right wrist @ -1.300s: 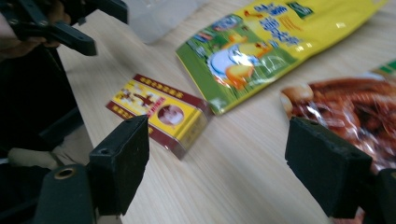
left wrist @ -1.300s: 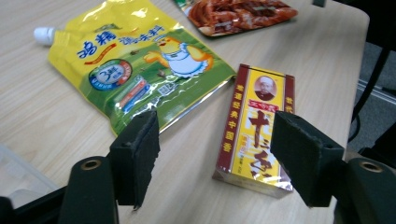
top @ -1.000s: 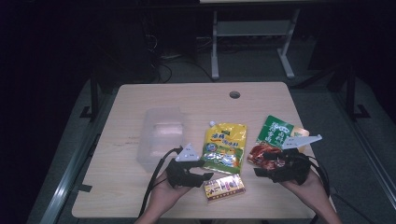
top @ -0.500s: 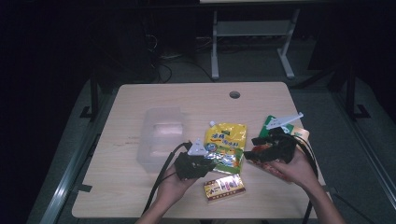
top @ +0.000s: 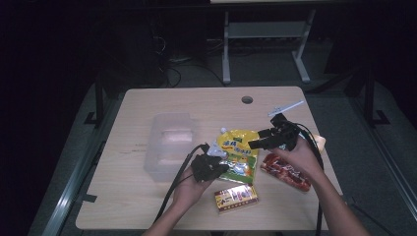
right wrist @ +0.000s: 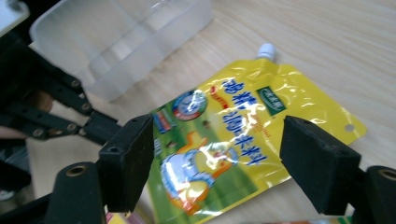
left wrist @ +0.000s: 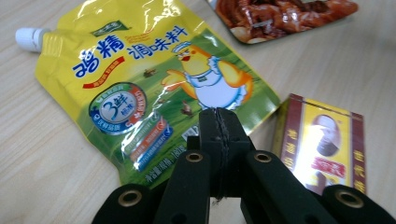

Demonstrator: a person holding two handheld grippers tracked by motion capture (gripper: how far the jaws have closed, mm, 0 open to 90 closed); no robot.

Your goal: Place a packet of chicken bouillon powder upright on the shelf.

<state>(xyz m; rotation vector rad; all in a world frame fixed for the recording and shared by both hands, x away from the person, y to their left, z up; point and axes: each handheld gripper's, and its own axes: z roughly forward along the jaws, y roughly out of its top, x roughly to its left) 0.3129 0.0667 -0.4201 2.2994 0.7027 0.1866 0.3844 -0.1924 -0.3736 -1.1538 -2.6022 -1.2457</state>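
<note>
A yellow spouted seasoning pouch [top: 239, 152] lies flat at the table's middle; it has a chicken picture [left wrist: 140, 93] and its white cap points away from me [right wrist: 224, 126]. My left gripper [top: 221, 168] is shut with nothing between the jaws [left wrist: 218, 116], its tip over the pouch's near edge. My right gripper [top: 255, 143] hovers over the pouch's right side, wide open [right wrist: 215, 140], with the pouch lying below the gap between its pads. It touches nothing.
A clear plastic container [top: 169, 142] stands left of the pouch [right wrist: 130, 42]. A red-and-yellow box [top: 236, 197] lies near the front edge [left wrist: 322, 144]. A red snack pack [top: 285, 172] lies under my right forearm [left wrist: 280, 18]. The table has a cable hole [top: 247, 100] at the back.
My right gripper has swung left from the table's right side to above the pouch, jaws open. My left gripper has edged right onto the pouch's near edge.
</note>
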